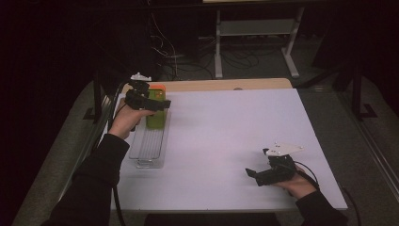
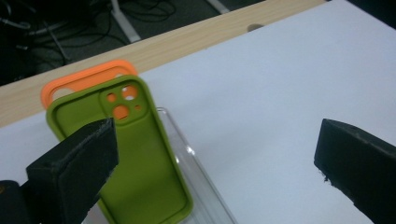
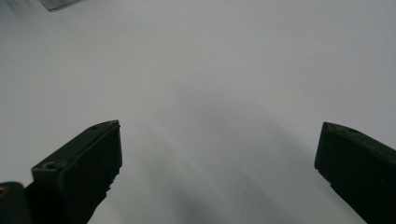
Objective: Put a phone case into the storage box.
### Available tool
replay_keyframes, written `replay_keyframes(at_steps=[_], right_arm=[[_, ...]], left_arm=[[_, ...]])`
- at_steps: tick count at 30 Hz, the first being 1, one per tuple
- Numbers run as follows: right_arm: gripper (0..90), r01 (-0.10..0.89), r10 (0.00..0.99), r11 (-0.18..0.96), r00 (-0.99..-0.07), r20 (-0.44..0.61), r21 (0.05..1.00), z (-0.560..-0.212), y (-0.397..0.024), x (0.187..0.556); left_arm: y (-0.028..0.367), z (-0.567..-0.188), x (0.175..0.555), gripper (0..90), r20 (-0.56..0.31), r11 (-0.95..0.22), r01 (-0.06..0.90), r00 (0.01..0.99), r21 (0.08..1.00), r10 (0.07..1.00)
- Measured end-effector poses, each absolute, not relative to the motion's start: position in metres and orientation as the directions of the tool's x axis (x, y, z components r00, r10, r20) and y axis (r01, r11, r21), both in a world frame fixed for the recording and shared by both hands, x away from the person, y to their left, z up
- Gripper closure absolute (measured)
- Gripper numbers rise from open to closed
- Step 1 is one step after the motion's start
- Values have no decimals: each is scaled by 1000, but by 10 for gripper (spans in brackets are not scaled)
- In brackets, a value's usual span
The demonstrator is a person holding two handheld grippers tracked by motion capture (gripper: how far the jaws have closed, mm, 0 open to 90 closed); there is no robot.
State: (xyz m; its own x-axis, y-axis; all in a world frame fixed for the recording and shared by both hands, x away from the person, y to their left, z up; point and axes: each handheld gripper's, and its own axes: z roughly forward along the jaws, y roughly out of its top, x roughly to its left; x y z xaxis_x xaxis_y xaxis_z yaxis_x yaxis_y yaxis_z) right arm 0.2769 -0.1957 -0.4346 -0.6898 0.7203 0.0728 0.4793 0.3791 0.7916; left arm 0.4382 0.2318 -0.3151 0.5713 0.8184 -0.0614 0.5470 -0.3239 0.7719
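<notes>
The left gripper hovers spread wide over the green phone case, which leans in the clear rack against an orange case, while the right gripper gapes empty above the table.

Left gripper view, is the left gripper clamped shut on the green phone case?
No, the left gripper stands wide open, its jaws far apart, with the green phone case lying beyond them in the clear tray.

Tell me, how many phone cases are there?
2. The green phone case leans in the clear plastic rack, and the orange phone case stands right behind it. More could be hidden behind them.
</notes>
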Motion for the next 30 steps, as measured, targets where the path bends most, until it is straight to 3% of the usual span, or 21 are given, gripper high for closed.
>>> replay_keyframes(at_steps=[30], right_arm=[[0,450,686,378,-723,81,809,-419,-203,275]], left_arm=[[226,-347,352,0,-99,-390,412,781,824,616]])
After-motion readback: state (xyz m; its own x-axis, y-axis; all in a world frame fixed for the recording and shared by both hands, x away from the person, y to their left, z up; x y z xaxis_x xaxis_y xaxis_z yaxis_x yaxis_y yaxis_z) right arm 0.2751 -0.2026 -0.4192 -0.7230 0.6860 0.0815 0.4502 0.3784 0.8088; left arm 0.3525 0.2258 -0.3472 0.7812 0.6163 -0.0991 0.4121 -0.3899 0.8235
